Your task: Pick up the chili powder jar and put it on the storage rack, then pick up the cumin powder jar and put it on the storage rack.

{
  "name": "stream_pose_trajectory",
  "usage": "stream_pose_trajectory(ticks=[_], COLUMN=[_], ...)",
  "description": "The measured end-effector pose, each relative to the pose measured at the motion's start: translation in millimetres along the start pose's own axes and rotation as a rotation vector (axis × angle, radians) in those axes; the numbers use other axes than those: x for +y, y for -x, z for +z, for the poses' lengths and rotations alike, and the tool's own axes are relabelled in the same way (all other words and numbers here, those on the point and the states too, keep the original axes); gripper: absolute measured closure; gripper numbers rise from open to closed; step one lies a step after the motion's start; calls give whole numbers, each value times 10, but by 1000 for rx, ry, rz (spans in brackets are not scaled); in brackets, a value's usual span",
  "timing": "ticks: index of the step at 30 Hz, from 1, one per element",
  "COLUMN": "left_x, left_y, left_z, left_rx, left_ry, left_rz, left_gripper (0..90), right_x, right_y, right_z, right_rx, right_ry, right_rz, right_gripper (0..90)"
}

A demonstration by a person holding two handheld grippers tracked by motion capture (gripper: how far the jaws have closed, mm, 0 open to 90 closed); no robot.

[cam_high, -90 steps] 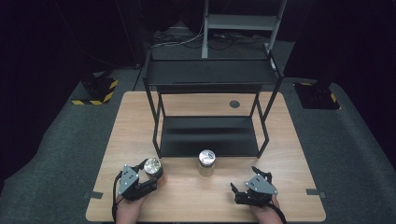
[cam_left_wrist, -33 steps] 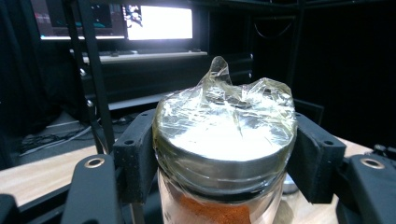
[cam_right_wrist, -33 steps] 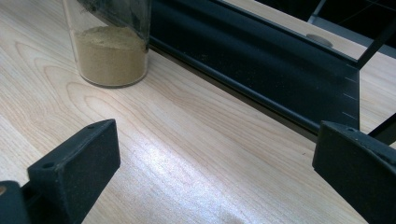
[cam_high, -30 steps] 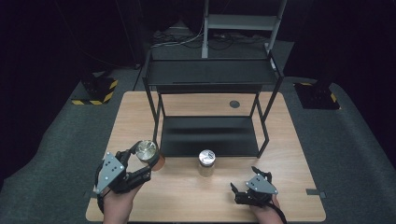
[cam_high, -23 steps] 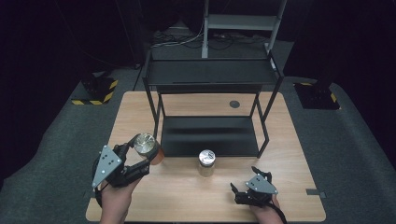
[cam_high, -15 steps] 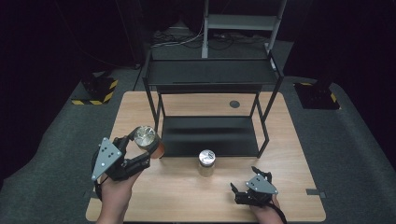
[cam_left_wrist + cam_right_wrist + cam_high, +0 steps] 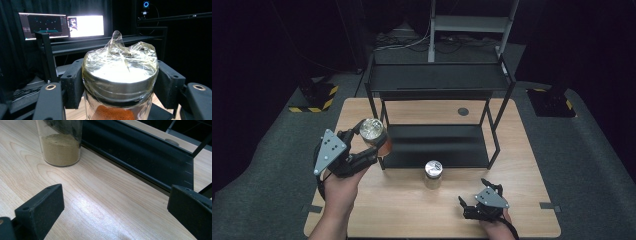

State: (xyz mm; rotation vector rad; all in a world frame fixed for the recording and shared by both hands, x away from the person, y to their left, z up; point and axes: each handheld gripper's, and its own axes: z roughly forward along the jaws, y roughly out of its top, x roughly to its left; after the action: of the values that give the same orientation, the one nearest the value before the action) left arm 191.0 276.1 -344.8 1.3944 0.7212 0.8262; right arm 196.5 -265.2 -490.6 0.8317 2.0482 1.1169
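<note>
My left gripper [image 7: 368, 148] is shut on a glass jar of reddish-brown powder [image 7: 374, 135] and holds it in the air over the table's left side, beside the black rack's front-left leg. In the left gripper view the jar's [image 7: 120, 82] metal lid, wrapped in clear film, sits between both pads. A second jar [image 7: 433, 173] with tan powder stands on the table in front of the rack; its base [image 7: 61, 147] appears in the right gripper view. My right gripper [image 7: 471, 207] rests open on the table near the front right, with nothing between its jaws [image 7: 115, 212].
A black two-level metal rack [image 7: 437, 82] stands on the wooden table [image 7: 522, 150], its lower shelf [image 7: 437, 145] low over the wood. Monitors glow behind the rack in the left gripper view. Dark floor surrounds the table.
My left hand has lifted the reddish jar off the table and carried it up and away toward the rack's left leg. The right gripper and the tan jar have stayed put.
</note>
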Motion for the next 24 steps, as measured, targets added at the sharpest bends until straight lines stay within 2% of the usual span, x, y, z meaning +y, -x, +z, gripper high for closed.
stream_pose_trajectory(ticks=[6,10,24], left_x=[70,108,123], left_y=[-3,12,-19], left_z=[92,147,235], left_rx=[-14,-10,-14], left_ry=[2,1,16], left_rz=[12,21,9], left_gripper=[342,342,343], right_x=[-3,0,-1], right_y=[4,-4,2], right_z=[1,1,-1], right_rx=[1,3,3], right_ry=[1,0,0], right_rz=[6,-8,-4], right_gripper=[0,0,0])
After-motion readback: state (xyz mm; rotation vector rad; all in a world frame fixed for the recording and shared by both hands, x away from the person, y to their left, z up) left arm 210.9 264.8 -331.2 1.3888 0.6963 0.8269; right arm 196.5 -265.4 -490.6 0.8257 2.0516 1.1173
